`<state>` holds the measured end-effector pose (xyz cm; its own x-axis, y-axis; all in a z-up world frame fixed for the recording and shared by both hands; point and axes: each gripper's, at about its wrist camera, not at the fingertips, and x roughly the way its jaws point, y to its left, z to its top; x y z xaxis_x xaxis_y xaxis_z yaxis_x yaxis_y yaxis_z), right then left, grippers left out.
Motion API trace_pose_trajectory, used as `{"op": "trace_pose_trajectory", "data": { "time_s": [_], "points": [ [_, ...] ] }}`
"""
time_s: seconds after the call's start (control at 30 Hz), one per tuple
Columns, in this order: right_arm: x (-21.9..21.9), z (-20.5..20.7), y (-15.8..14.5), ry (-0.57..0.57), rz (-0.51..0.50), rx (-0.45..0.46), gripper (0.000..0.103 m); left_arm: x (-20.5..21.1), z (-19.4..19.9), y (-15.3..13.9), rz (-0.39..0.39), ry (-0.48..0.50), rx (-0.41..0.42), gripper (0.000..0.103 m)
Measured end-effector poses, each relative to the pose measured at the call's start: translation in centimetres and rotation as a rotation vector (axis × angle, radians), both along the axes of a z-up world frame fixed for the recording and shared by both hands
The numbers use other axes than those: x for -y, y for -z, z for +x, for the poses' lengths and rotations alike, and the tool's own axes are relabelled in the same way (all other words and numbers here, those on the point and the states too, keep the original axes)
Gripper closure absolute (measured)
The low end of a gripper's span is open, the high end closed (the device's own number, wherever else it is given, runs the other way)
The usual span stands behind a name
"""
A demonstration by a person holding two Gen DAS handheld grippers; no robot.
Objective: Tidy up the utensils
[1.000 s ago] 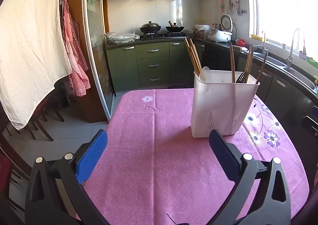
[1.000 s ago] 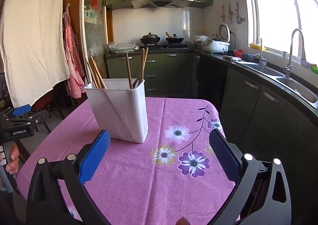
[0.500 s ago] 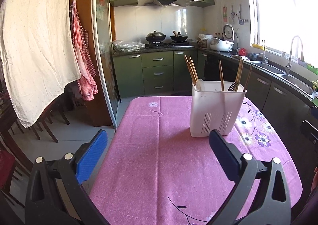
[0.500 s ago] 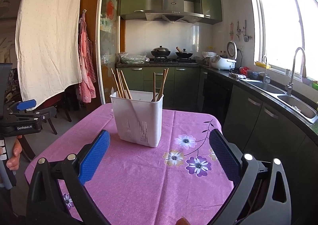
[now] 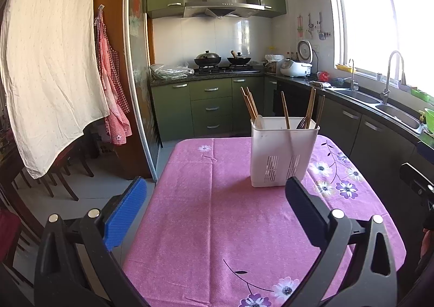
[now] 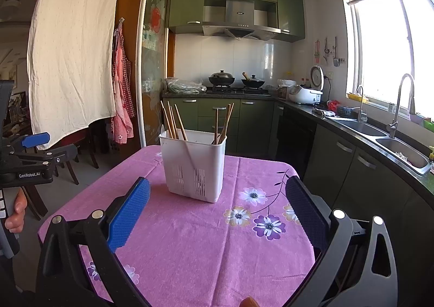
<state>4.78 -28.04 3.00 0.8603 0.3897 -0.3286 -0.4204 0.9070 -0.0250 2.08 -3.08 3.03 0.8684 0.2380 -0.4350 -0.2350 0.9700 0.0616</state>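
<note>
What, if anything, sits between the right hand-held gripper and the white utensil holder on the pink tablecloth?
Nothing visible. The right hand-held gripper is open and empty, and only bare pink tablecloth lies between it and the white utensil holder, which stands upright with chopsticks inside.

White lettering "GenRobot.AI" stands on the black body of the left tool (image 6: 32, 141), at the far left of the right wrist view. Nothing else is legible.

Left gripper (image 5: 214, 204) and right gripper (image 6: 217, 205) — jaws spread wide, empty.
</note>
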Motion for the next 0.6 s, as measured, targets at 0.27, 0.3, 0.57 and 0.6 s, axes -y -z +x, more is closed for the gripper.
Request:
{"op": "trace_pose_trajectory", "data": {
  "time_s": [0.27,0.3,0.57,0.6],
  "points": [
    [-0.01,0.03,0.13,-0.001,0.004,-0.001,0.004,0.38,-0.58,-0.26,-0.012,0.023,0.003,0.006],
    [-0.02,0.07,0.14,-0.002,0.003,-0.002,0.004,0.39,-0.56,-0.28,-0.013,0.026,0.002,0.006],
    [-0.11,0.11,0.25,-0.004,-0.001,-0.005,0.004,0.40,-0.65,-0.42,-0.011,0.022,0.002,0.006],
    [-0.13,0.11,0.29,-0.005,-0.001,-0.006,0.004,0.40,-0.64,-0.41,-0.012,0.023,0.002,0.006]
  ]
}}
